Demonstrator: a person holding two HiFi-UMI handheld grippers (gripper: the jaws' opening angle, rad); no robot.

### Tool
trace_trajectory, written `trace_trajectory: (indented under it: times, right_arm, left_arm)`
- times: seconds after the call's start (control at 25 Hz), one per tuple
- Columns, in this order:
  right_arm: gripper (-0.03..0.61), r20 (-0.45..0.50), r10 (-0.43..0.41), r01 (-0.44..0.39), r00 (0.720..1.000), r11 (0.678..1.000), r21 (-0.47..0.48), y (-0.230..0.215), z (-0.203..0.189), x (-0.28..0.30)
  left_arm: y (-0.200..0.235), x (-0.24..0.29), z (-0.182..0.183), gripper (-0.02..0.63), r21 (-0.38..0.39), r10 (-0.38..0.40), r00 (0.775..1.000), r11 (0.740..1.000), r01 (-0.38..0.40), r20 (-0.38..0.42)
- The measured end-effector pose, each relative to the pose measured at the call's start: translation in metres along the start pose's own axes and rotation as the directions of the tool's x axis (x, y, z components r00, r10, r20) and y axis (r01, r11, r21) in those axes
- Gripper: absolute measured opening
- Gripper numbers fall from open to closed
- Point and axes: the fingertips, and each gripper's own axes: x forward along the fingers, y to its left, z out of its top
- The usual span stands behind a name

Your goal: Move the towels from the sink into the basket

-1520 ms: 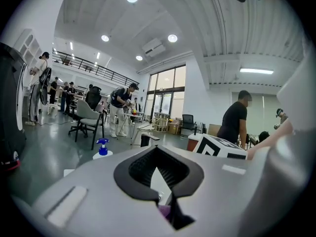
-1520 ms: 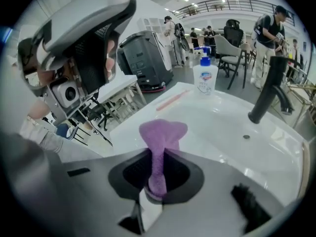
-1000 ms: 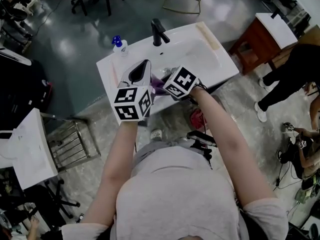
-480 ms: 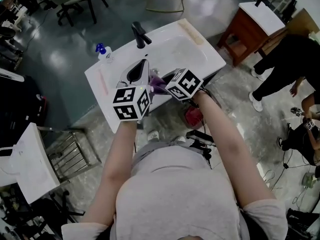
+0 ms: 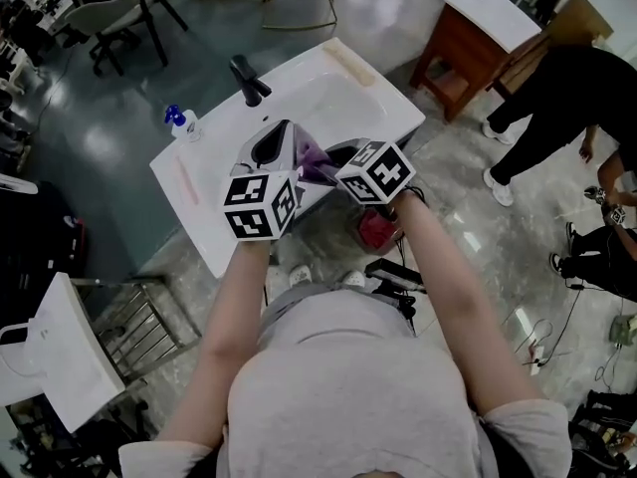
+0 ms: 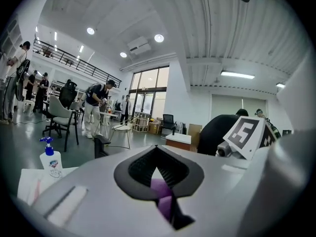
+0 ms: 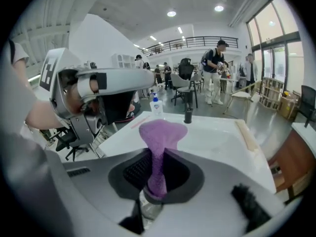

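- A soap pump bottle [image 5: 182, 124] with a blue top stands upright, near a black faucet [image 5: 249, 80].
- A red-brown wooden cabinet [image 5: 458, 63] with a white top stands at upper right.
- A person in dark clothes [image 5: 572, 88] bends beside it.
- A metal rack [image 5: 149, 322] stands on the floor at lower left.

Between left gripper [image 5: 280, 140] and right gripper [image 5: 338, 158], a purple towel [image 5: 315, 163] (above the front of the white sink [image 5: 333, 90])
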Motion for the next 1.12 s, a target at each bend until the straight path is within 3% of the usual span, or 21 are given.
trace_trajectory:
  times: [0.32, 0.56, 0.8, 1.12]
  right_arm:
    - [0.057, 0.105, -0.134, 0.126, 0.985, 0.989, 0.081, -0.029, -0.009, -0.047]
    - [0.057, 0.169, -0.244, 0.222, 0.955, 0.965, 0.138, -0.049, -0.015, -0.080]
    - [0.057, 0.259, -0.357, 0.319, 0.898, 0.931, 0.176, -0.067, -0.020, -0.120]
    - [0.057, 0.370, -0.480, 0.424, 0.795, 0.877, 0.226, -0.085, -0.034, -0.161]
  left_arm:
    - [-0.038, 0.025, 0.005, 0.006, 0.020, -0.075, 0.997, 0.997, 0.075, -0.005]
    - [-0.065, 0.040, 0.004, 0.006, 0.029, -0.136, 0.991, 0.990, 0.136, -0.008]
    - [-0.093, 0.055, 0.002, 0.006, 0.030, -0.179, 0.984, 0.983, 0.179, -0.015]
    - [-0.127, 0.073, -0.007, 0.006, 0.026, -0.233, 0.972, 0.972, 0.233, -0.015]
